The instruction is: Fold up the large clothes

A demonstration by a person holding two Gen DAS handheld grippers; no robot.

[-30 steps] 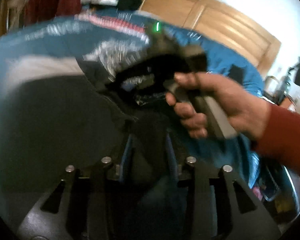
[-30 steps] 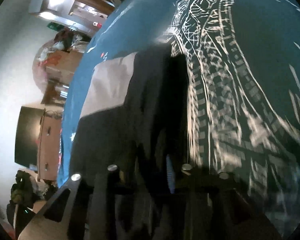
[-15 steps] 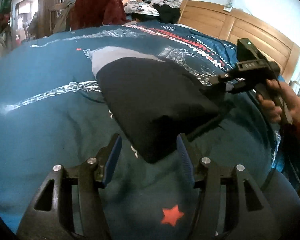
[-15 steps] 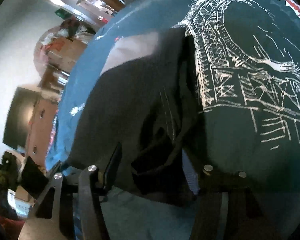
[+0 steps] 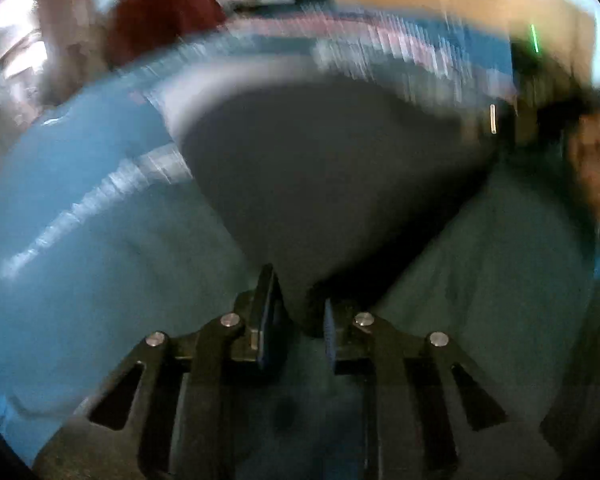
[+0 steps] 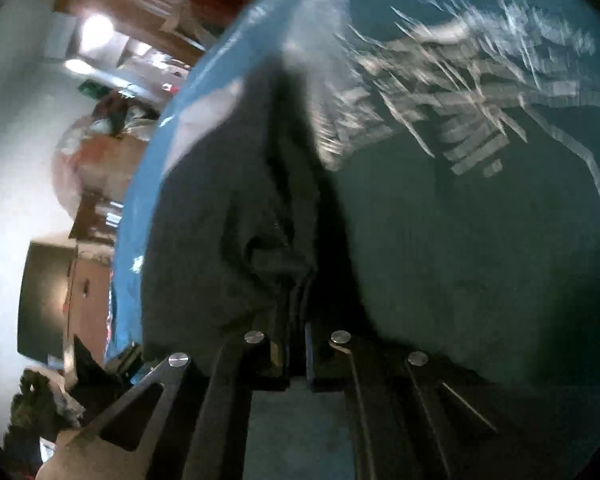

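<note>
Left wrist view, heavily blurred: left gripper point(image 5: 298, 312) low at the near corner of the dark garment point(image 5: 320, 176), blue-padded fingers point(image 5: 269, 316) drawn in close around that corner, apparently pinching it, though blur hides any firm contact. Garment spread flat on the blue patterned bedspread point(image 5: 80, 240), pale inner band point(image 5: 204, 84) at the far end. At far right, a hand point(image 5: 592, 168) with the other tool, only a smear. Right wrist view: right gripper point(image 6: 296, 354) with jaws brought nearly together, clamped on a bunched dark edge of the same garment point(image 6: 220, 200), layers stacked between the pads. Cloth running up and away over the bedspread's white line print point(image 6: 460, 92). Judged as mid-fold: both near corners gripped, ready for carrying over. Next move calling for an even lift of both corners, a steady sweep toward the far end, edges kept aligned, release only once laid flat.
</note>
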